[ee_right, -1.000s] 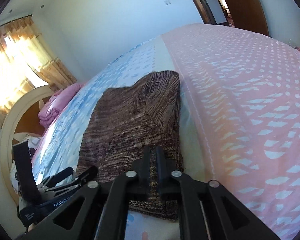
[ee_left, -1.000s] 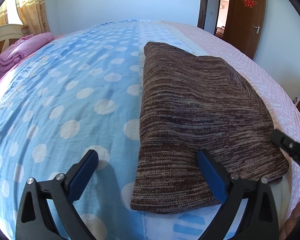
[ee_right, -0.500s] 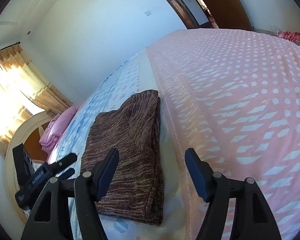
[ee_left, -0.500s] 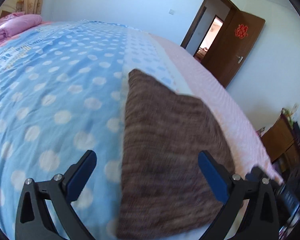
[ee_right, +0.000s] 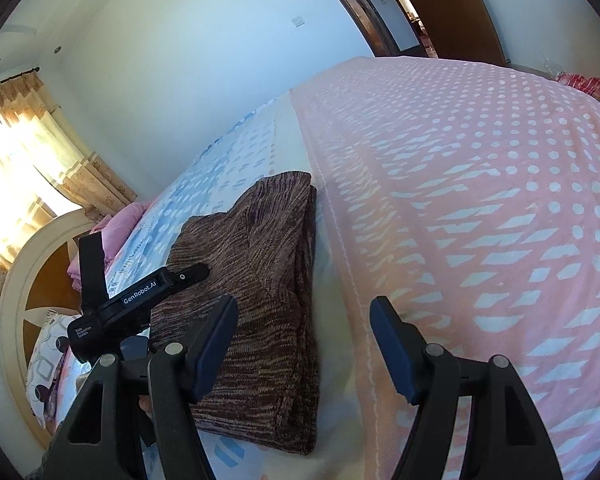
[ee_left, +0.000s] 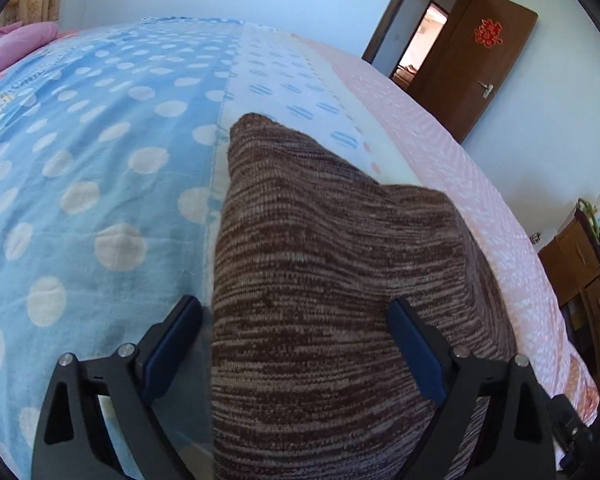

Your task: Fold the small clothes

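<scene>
A brown striped knit garment [ee_left: 332, 280] lies folded in a thick rectangle on the bed, on the seam between the blue dotted sheet and the pink sheet. It also shows in the right wrist view [ee_right: 256, 280]. My left gripper [ee_left: 296, 344] is open and empty, with its jaws low over the garment's near end. My right gripper [ee_right: 304, 340] is open and empty, just above the garment's right edge. The left gripper's body [ee_right: 140, 304] shows at the left of the right wrist view.
The bed has a blue dotted sheet [ee_left: 80, 168] on the left and a pink patterned sheet [ee_right: 480, 200] on the right. Pink folded bedding [ee_left: 16, 40] lies by the headboard. A brown door [ee_left: 472, 60] stands open. Wooden furniture [ee_left: 576, 264] is at the right.
My right gripper has opened and let go of the garment's edge, then drawn back slightly. My left gripper stayed open and swung right and closer over the garment.
</scene>
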The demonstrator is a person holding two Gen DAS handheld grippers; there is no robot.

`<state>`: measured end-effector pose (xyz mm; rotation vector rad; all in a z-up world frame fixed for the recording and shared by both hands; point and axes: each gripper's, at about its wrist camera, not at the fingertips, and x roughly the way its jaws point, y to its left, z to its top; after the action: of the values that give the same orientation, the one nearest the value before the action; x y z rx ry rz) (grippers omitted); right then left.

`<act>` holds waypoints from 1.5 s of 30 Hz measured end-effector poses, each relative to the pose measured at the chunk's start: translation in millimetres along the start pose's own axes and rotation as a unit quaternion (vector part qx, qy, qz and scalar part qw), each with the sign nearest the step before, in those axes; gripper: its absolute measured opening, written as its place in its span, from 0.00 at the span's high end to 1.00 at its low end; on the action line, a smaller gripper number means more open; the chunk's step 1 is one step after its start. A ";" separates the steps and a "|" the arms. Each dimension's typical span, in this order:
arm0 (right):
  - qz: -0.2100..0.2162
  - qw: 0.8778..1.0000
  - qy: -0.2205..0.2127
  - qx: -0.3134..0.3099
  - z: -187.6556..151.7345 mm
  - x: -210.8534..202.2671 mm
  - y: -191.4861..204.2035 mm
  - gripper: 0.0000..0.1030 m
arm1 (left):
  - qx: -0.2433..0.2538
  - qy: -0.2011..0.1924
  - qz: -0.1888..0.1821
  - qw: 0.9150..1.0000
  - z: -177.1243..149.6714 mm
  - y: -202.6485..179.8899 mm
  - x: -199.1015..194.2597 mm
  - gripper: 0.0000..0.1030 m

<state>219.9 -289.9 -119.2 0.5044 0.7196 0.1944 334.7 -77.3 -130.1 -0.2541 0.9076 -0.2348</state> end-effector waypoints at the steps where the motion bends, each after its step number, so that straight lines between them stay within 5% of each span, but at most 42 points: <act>1: 0.000 1.000 0.007 -0.004 1.5 3.0 1.6 0.33 | 0.003 -0.001 0.002 1.000 -0.8 -1.0 -0.1 0.06; 9: 0.024 0.998 0.056 -0.029 61.4 59.3 18.3 0.33 | 0.017 0.001 0.017 1.000 -3.3 -6.4 0.9 0.05; 13: 0.016 0.993 0.111 -0.043 56.0 108.6 20.5 0.32 | 0.021 0.001 0.022 1.000 -3.2 -6.7 2.6 0.05; 15: 0.002 0.994 0.082 -0.072 46.3 110.2 27.6 0.31 | 0.024 0.001 0.027 0.999 -4.1 -8.1 2.1 0.05; 19: 0.001 0.990 0.097 -0.107 43.3 112.9 36.4 0.32 | 0.029 -0.001 0.033 0.999 -3.2 -9.5 3.4 0.06; 24: 0.005 0.985 0.108 -0.138 41.5 119.9 47.0 0.50 | 0.031 -0.011 0.032 0.999 -4.3 -11.4 0.9 0.18; 35: -0.013 0.981 0.115 -0.153 44.6 132.1 57.2 0.43 | 0.037 -0.008 0.034 0.999 -1.6 -13.4 4.5 0.19; 40: -0.025 0.976 0.105 -0.191 38.6 128.3 69.2 0.62 | 0.039 -0.011 0.033 0.999 -2.4 -14.3 4.1 0.23; 45: -0.049 0.969 0.084 -0.228 31.1 124.2 80.8 0.67 | 0.039 -0.018 0.027 0.999 -2.5 -14.1 2.7 0.35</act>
<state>332.8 -189.6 -130.6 0.0111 0.8331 0.3029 333.0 -91.7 -129.1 -0.1615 0.8674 -0.2139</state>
